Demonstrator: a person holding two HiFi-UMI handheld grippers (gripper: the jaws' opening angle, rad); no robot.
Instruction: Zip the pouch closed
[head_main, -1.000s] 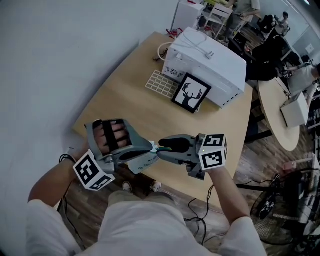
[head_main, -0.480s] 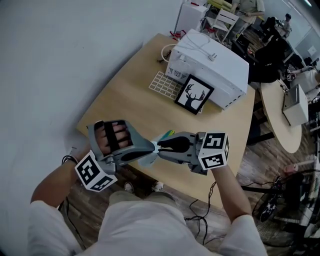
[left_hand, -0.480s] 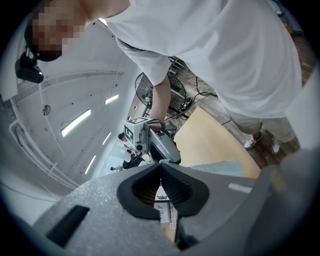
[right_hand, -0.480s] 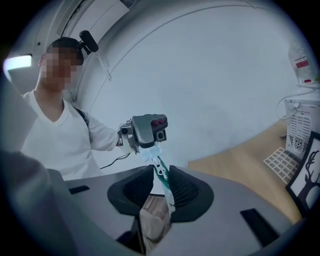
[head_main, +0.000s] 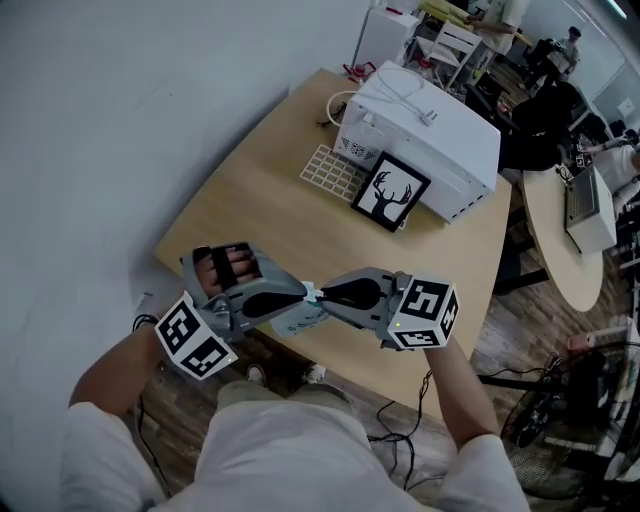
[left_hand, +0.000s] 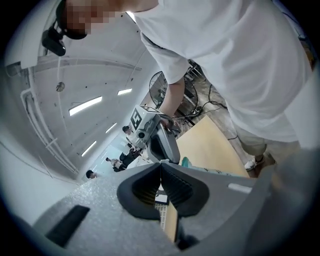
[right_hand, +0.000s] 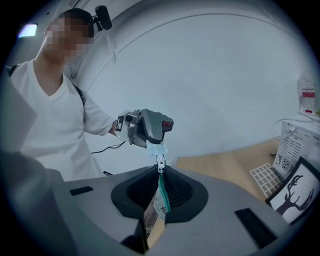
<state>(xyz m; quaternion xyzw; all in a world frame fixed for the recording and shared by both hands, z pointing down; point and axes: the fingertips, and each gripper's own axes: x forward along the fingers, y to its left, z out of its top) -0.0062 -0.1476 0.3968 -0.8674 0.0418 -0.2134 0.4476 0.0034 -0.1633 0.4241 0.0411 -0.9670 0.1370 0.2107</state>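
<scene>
I hold the small pouch (head_main: 298, 319), pale with a teal edge, in the air over the table's near edge, between both grippers. My left gripper (head_main: 302, 293) comes in from the left and is shut on the pale zipper pull (right_hand: 156, 149). In the left gripper view its jaws (left_hand: 160, 165) meet with no gap. My right gripper (head_main: 319, 297) faces it from the right. Its jaws have just been closing and now pinch the pouch's teal edge (right_hand: 161, 196). The metal slider (right_hand: 160, 161) sits just past the right gripper (right_hand: 160, 173). Most of the pouch is hidden.
On the wooden table (head_main: 262, 215) a white appliance (head_main: 425, 128) stands at the far side, with a framed deer picture (head_main: 388, 190) leaning on it and a white grid tray (head_main: 331, 170) beside it. A round table (head_main: 548, 235) stands to the right. Cables lie on the floor.
Both grippers have rolled a little while staying in place. The right jaws have closed in on the pouch, which now hangs lower between the two grippers.
</scene>
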